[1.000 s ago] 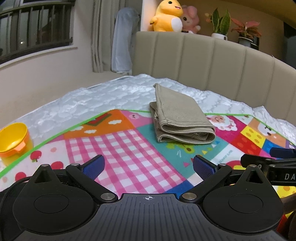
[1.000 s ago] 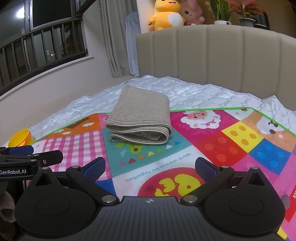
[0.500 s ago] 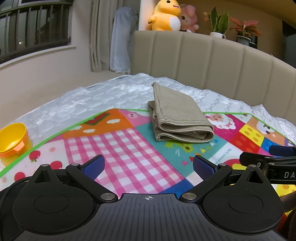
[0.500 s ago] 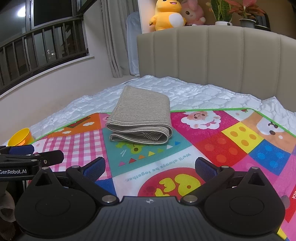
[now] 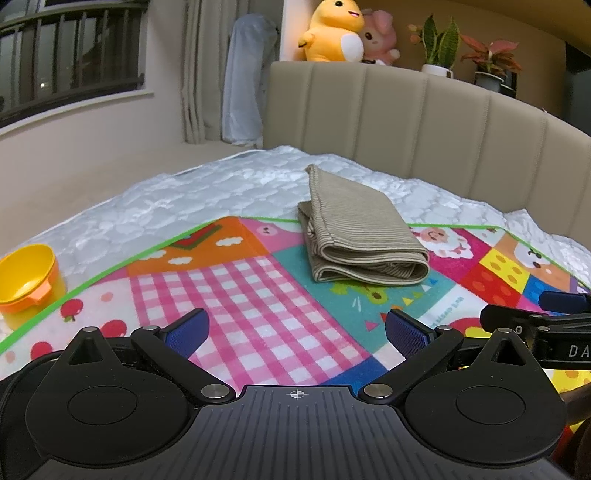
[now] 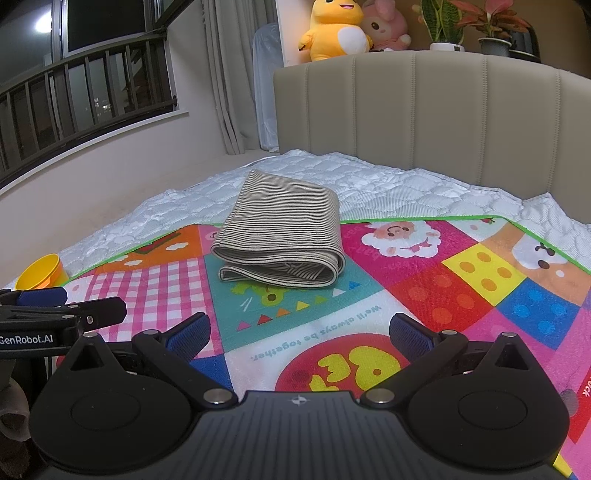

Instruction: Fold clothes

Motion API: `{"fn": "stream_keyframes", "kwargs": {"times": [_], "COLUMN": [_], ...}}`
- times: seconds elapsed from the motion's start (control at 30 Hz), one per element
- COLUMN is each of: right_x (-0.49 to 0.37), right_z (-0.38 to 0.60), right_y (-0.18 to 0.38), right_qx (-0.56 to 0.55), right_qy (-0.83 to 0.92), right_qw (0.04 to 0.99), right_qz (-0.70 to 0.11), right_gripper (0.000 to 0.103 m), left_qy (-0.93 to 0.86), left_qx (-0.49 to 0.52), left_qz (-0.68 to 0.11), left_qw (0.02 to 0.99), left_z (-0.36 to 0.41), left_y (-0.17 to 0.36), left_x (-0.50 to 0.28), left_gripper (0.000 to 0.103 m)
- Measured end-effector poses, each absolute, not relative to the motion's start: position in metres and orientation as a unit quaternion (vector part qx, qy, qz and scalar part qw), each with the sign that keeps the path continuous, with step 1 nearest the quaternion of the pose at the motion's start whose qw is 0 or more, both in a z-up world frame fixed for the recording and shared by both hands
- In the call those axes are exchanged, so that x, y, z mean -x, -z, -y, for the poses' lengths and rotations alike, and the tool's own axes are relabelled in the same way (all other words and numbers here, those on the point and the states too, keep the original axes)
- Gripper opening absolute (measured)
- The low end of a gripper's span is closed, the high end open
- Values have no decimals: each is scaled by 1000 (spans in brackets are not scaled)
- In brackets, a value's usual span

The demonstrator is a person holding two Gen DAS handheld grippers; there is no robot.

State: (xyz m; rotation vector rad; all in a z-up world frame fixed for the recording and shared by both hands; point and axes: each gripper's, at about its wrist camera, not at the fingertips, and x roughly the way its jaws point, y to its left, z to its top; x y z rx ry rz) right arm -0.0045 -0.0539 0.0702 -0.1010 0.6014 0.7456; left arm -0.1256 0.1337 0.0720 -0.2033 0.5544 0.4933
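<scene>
The folded cloth lies on the far part of the mat, well ahead of the left gripper and right gripper, both spread wide and empty.

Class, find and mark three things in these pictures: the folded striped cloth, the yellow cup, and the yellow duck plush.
folded striped cloth (image 6: 282, 225): right wrist view, on its flat top layer.
yellow cup (image 5: 27, 275): left wrist view, on the inside of its bowl.
yellow duck plush (image 5: 330, 31): left wrist view, on its body.
</scene>
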Motion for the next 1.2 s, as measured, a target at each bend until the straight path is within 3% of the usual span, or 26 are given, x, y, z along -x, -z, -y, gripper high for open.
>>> {"fn": "stream_keyframes", "kwargs": {"times": [1.2], "right_x": [5], "right_z": [54], "right_y": [-70], "right_qx": [50], "right_qy": [-357], "right_qw": [886], "right_qz": [-291], "right_gripper": [103], "left_qy": [-243], "left_qx": [88], "left_qz": [-269], "left_qw": [928], "left_z": [-130], "left_y": [-71], "left_x": [126], "left_gripper": [103]}}
